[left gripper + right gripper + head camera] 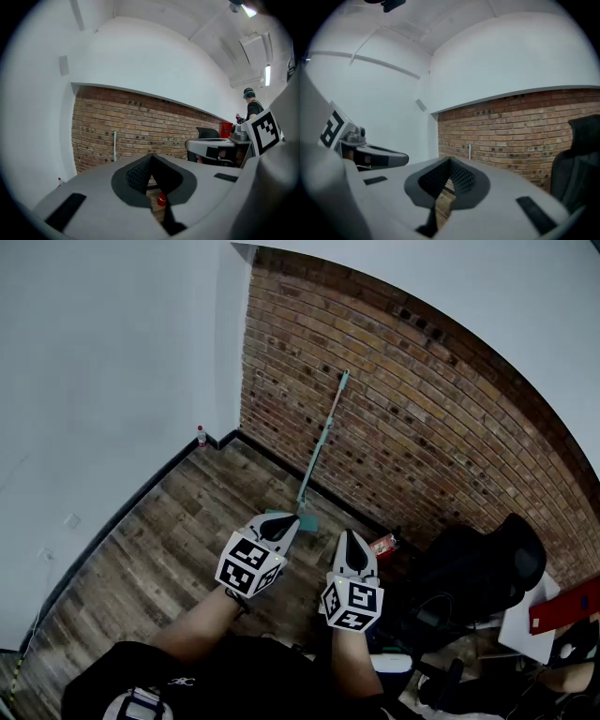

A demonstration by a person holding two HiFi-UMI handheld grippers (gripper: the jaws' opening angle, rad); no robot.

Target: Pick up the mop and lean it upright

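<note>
The mop (323, 439) is already standing: the handle leans up the brick wall (441, 418) straight ahead of both grippers, with its head on the wood floor (178, 540) just past the left gripper's (151, 157) tips. So as far as I can judge the leaning is done, and neither tool has it. The left gripper is clamped tip to tip on nothing, and the right gripper (449, 160) is pinched closed and empty too. If it needs a nudge, I'd open one gripper, take the handle low down and keep the top touching the brick so it can't slide sideways. For room, there's plenty of bare floor to the left of the left gripper out to the white wall (103, 381), with just a little bottle (200, 435) in the far corner. Right of the right gripper it's tight: a red thing (382, 545) lies on the floor and a black chair (487, 568) is close by, so I'd back out leftward.
</note>
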